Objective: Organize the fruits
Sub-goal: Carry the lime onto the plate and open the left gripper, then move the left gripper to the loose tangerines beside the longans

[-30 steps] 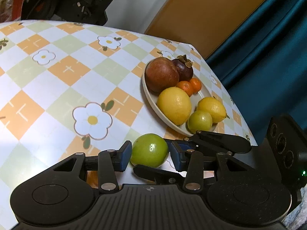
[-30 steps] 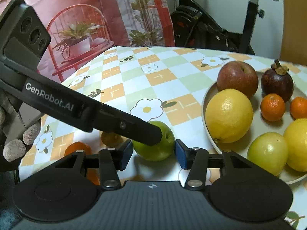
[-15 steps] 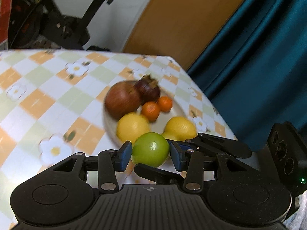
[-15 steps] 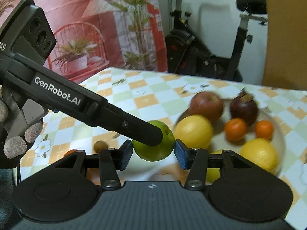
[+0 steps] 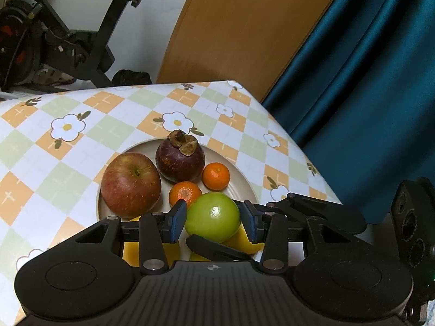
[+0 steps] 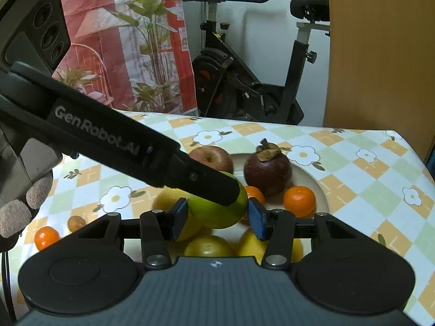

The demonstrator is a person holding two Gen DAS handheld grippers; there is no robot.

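Observation:
A green apple hangs above a beige plate, gripped from two sides. My left gripper is shut on it with its blue pads at the apple's flanks. My right gripper is shut on the same green apple, crosswise to the left one, whose black finger lies over the fruit. On the plate rest a red apple, a mangosteen and two tangerines. Yellow citrus lies on the plate under the apple.
A loose tangerine and a small brown fruit lie on the checked tablecloth at the left. A gloved hand holds the left gripper. The table's right edge borders a teal curtain. An exercise bike stands behind.
Both grippers have lifted the green apple off the tablecloth and carried it over the plate. The fruit on the plate now lies directly beneath and beyond it.

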